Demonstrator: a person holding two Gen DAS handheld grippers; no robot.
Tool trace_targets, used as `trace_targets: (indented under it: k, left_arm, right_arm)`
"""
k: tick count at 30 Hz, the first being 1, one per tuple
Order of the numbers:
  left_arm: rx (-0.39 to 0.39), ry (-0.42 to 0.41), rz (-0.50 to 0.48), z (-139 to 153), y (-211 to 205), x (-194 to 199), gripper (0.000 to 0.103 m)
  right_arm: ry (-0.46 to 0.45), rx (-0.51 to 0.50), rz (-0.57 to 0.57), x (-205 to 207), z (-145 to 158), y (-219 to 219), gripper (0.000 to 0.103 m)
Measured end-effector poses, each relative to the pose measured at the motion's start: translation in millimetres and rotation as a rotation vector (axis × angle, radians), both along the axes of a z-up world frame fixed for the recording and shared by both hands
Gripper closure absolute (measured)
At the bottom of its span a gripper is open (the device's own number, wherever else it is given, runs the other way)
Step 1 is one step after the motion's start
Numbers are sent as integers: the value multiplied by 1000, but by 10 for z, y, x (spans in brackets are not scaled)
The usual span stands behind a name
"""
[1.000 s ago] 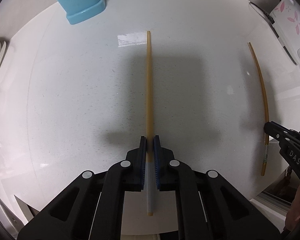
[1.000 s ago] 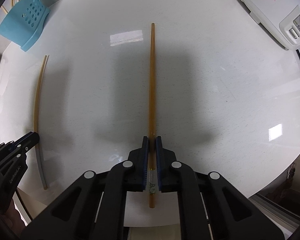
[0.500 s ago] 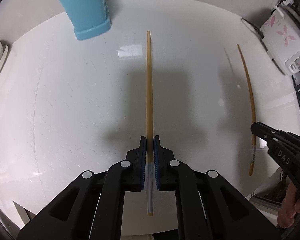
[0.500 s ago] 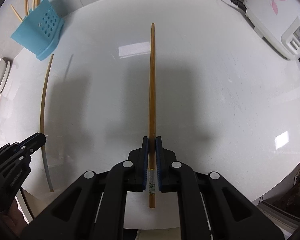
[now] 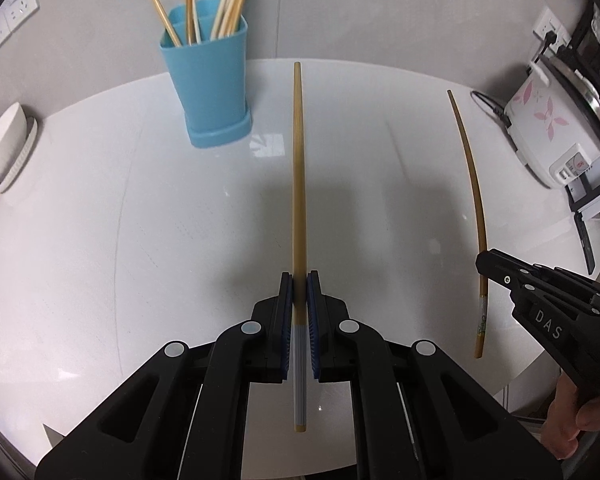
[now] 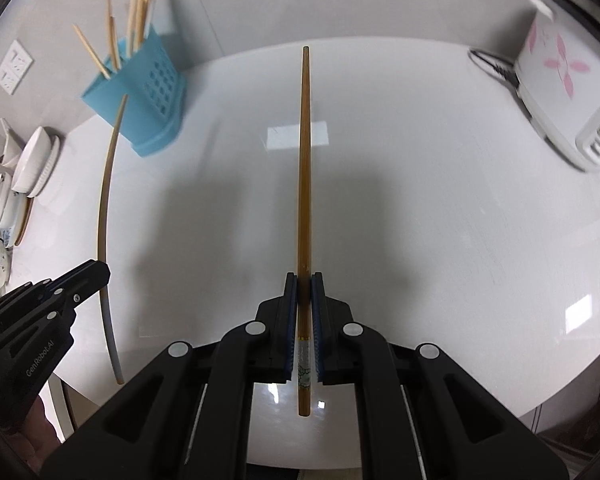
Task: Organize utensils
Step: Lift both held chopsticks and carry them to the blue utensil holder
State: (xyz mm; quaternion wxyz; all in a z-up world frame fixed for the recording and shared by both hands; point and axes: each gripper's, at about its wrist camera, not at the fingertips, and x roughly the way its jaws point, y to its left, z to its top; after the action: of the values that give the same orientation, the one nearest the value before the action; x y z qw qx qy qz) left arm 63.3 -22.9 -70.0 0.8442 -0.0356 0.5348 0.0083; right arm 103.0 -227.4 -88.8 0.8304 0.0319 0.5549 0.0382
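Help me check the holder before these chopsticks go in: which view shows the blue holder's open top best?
The left wrist view: the blue holder stands upright and sharp, its open rim and inner compartments visible around the chopsticks already inside. The right wrist view shows it tilted near the edge and blurred, mostly its perforated side.

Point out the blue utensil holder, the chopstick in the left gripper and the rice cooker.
blue utensil holder (image 5: 210,80): left wrist view, front wall.
chopstick in the left gripper (image 5: 299,184): left wrist view, mid shaft.
rice cooker (image 5: 548,128): left wrist view, flowered side.
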Motion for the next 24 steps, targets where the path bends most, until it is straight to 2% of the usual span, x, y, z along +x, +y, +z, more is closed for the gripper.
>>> trace_targets:
  k: [6, 14, 24]
  left_arm:
    - [-18, -53, 16, 183, 222, -2, 96]
    - [-4, -116, 61, 460, 517, 63, 96]
    - [-18, -198, 113, 728, 897, 244, 96]
  right_arm:
    - [-61, 15, 27, 64, 173, 231, 97]
    - [-147, 18, 78, 167, 411, 539, 97]
    - [-224, 32, 127, 402, 630, 881, 97]
